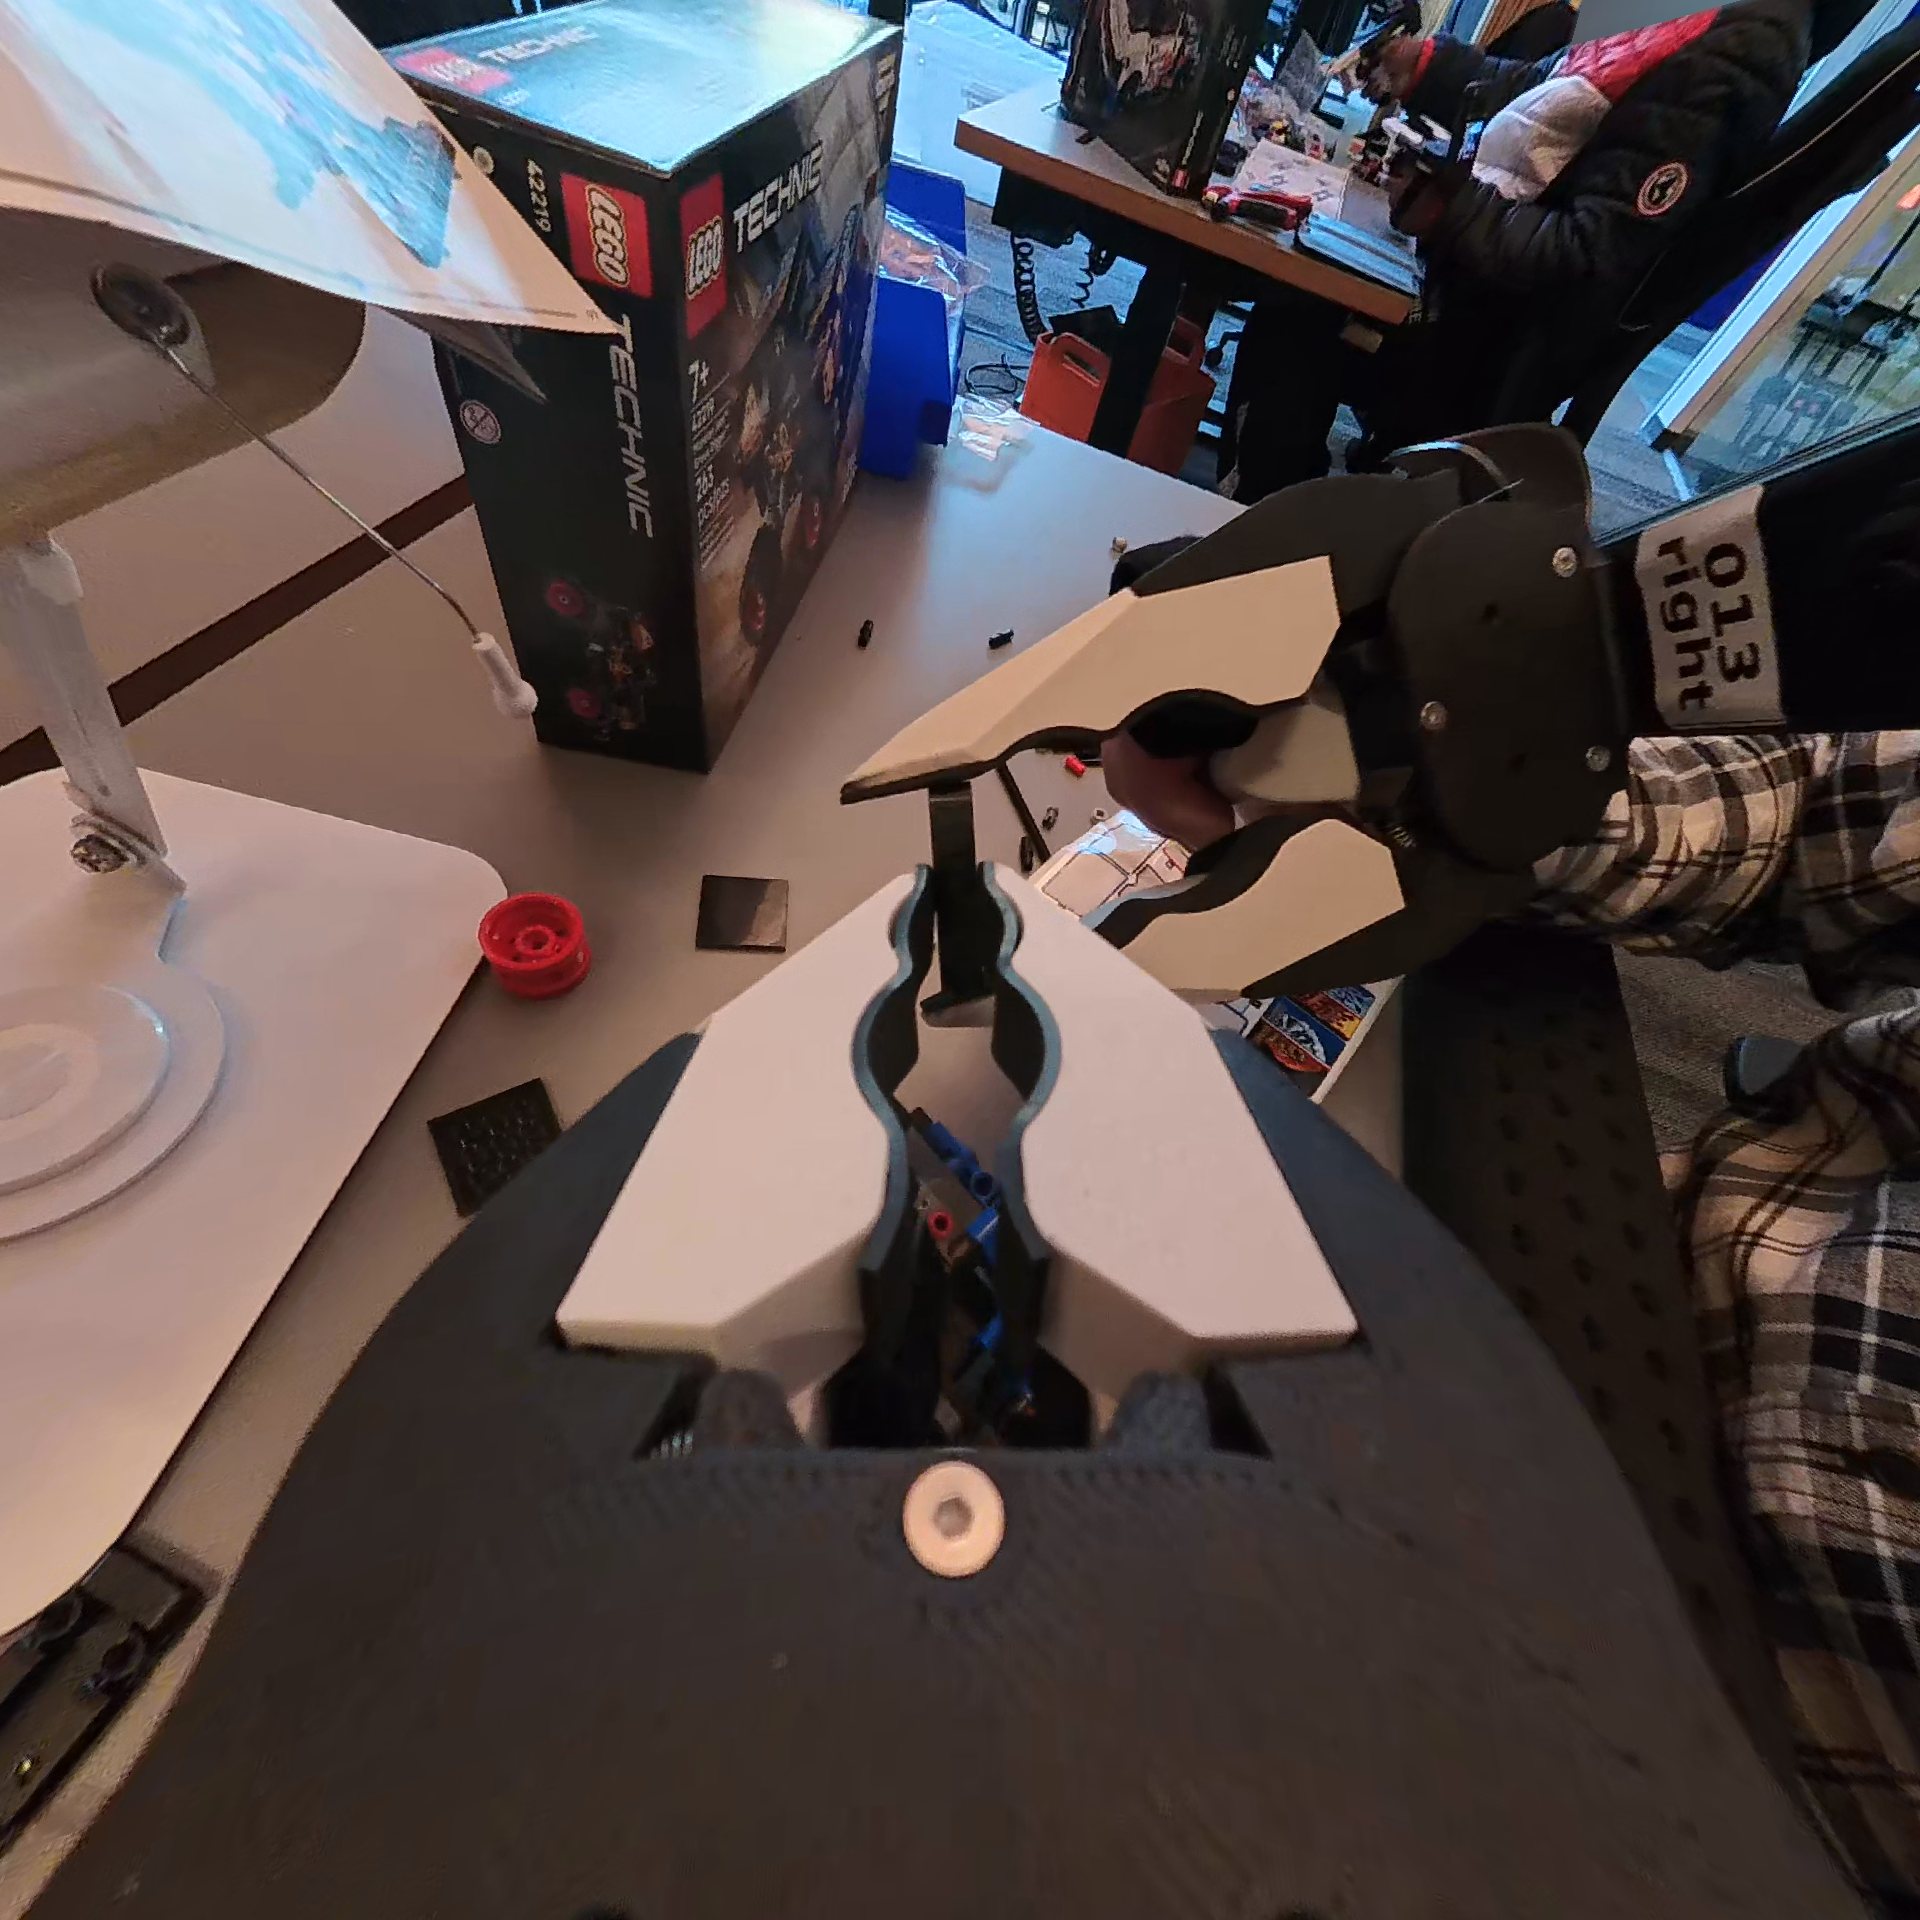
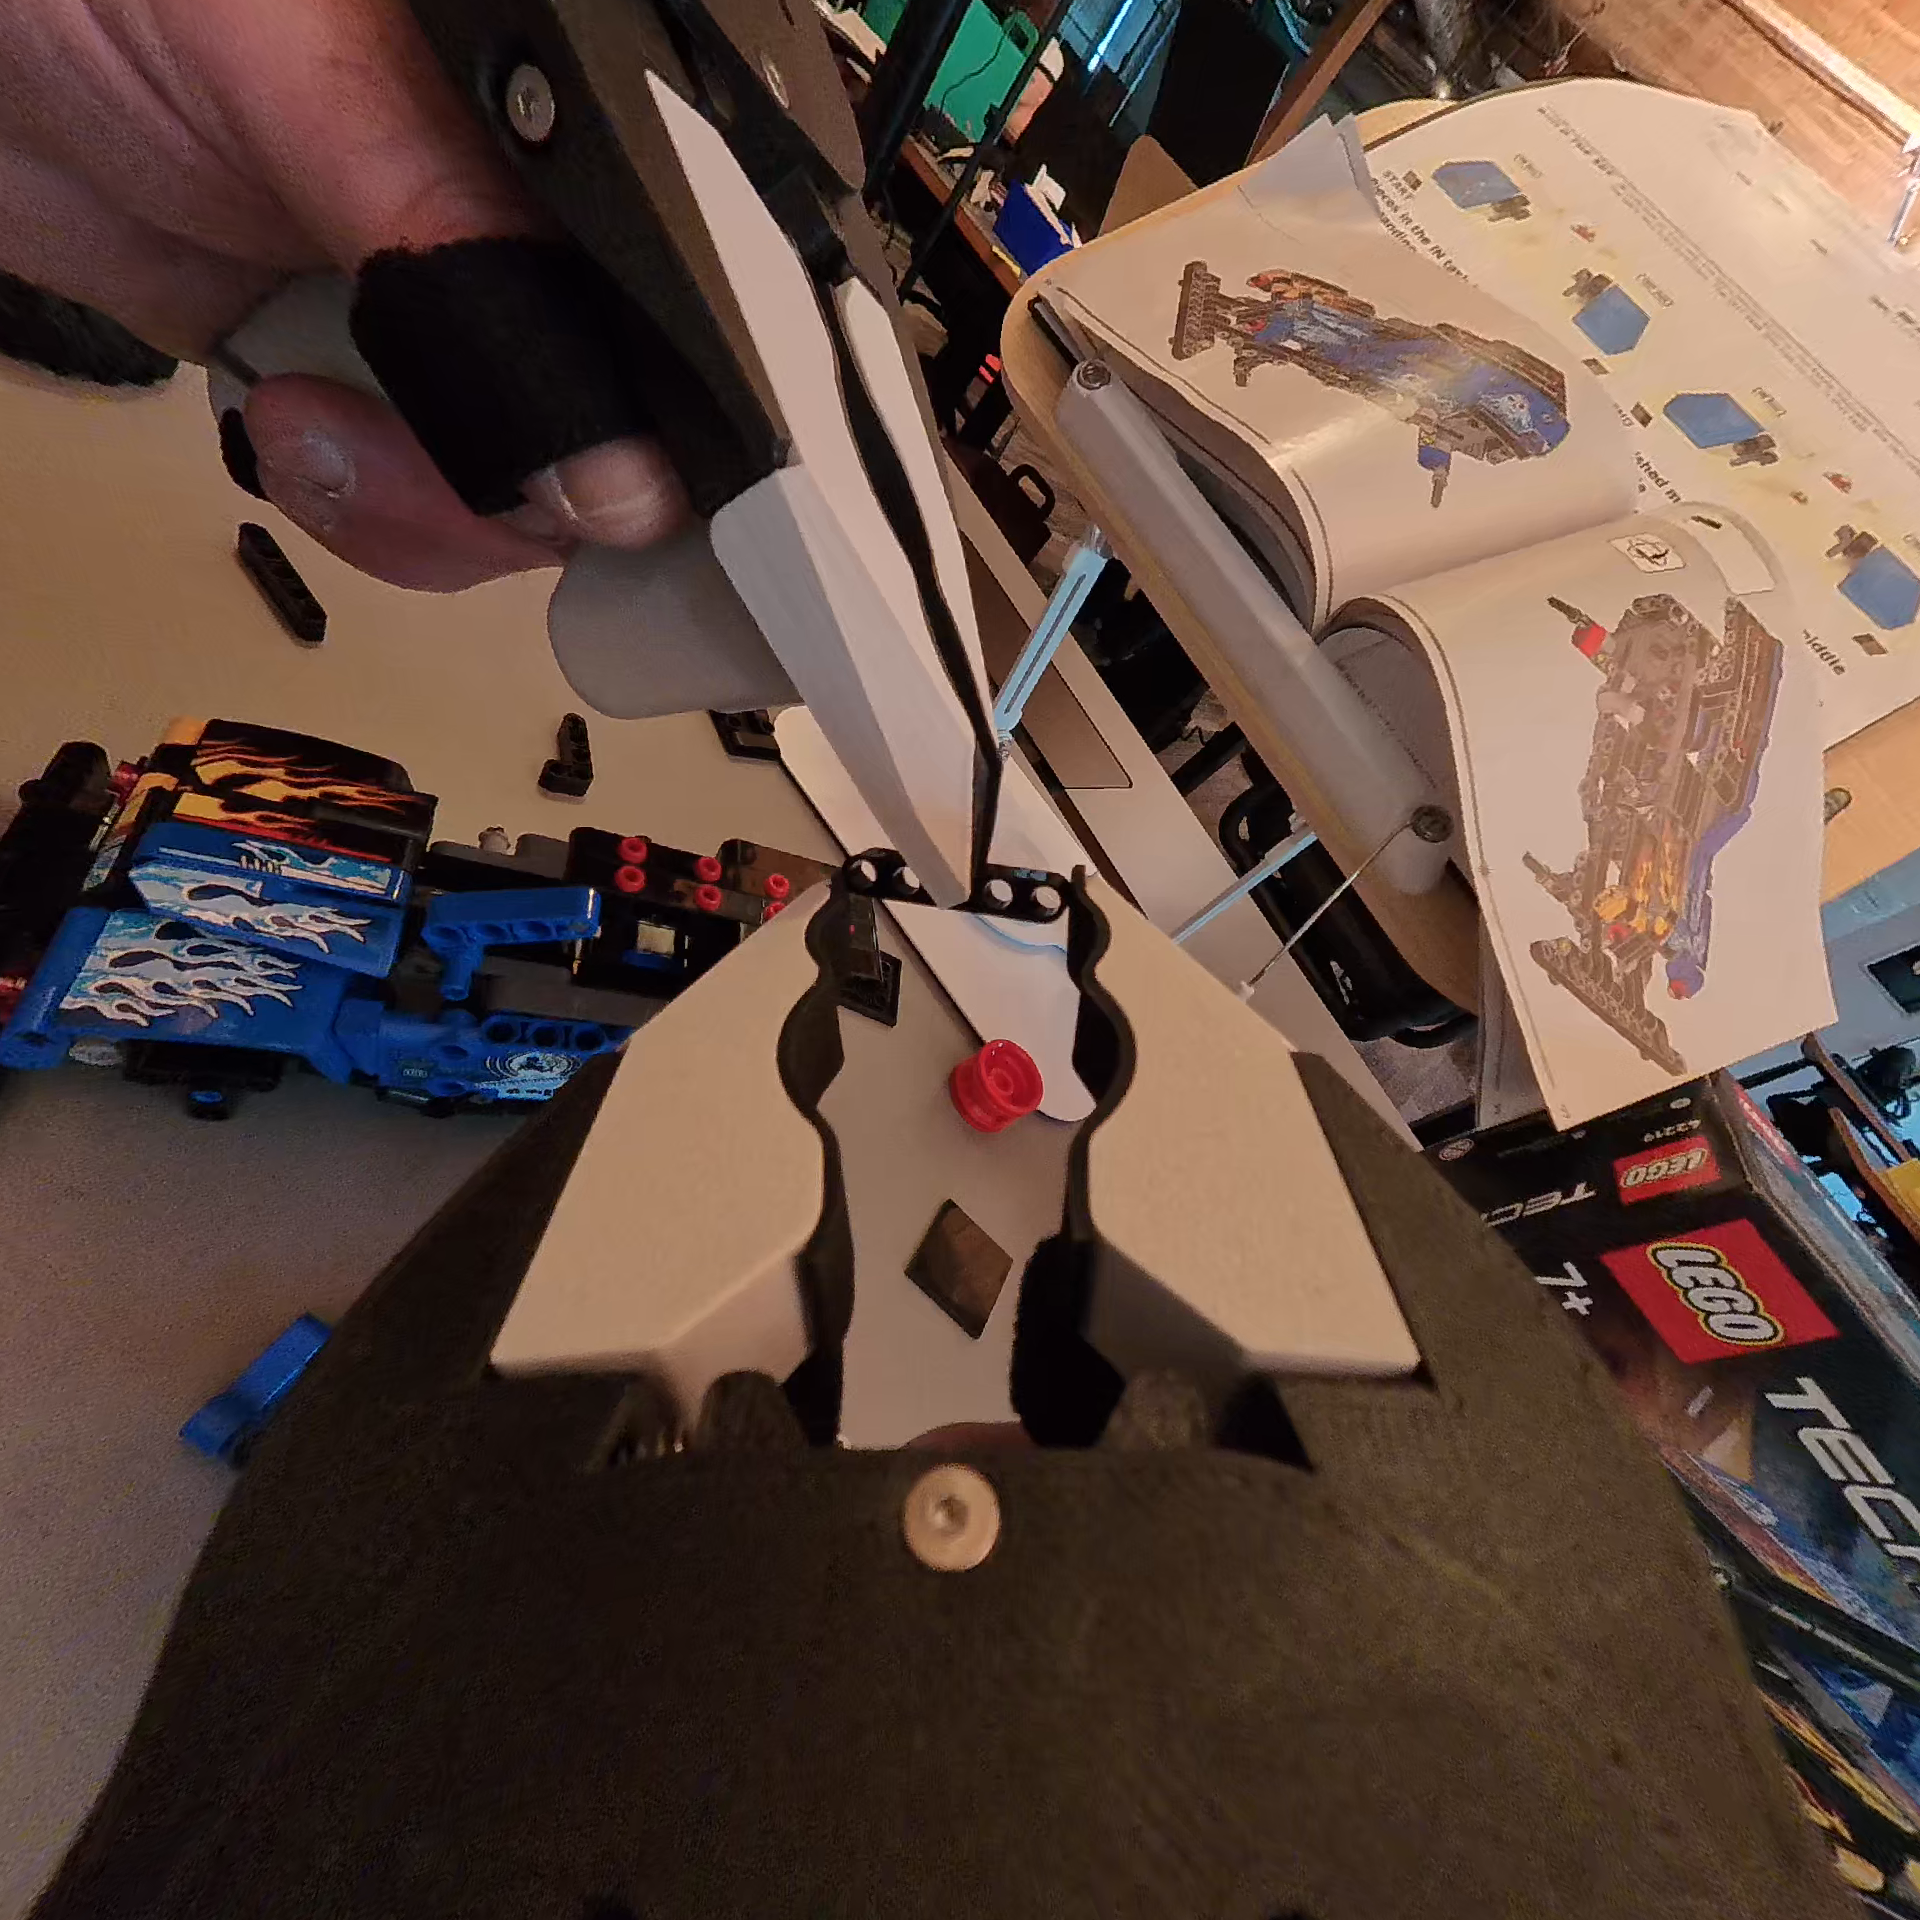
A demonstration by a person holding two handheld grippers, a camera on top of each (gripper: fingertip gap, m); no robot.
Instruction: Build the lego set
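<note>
Left gripper (image 1: 954, 904) around black beam (image 1: 958, 914)

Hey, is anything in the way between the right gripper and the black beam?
Nothing visible. The beam sits right at the open right gripper's tips, pinched mid-length by the left gripper.

Black beam (image 1: 956, 914): short, with round holes, held off the table at the gripper tips.

Partly built model (image 2: 312, 935): blue and black, flame-patterned panels, red pins on top, lying on the table.

Red wheel hub (image 1: 535, 943): loose, on its side.

Loose pieces: two flat black squares (image 1: 742, 912) (image 1: 494, 1143), a blue part (image 2: 255, 1387), a black beam (image 2: 281, 582), a small black angled connector (image 2: 567, 756).
</note>
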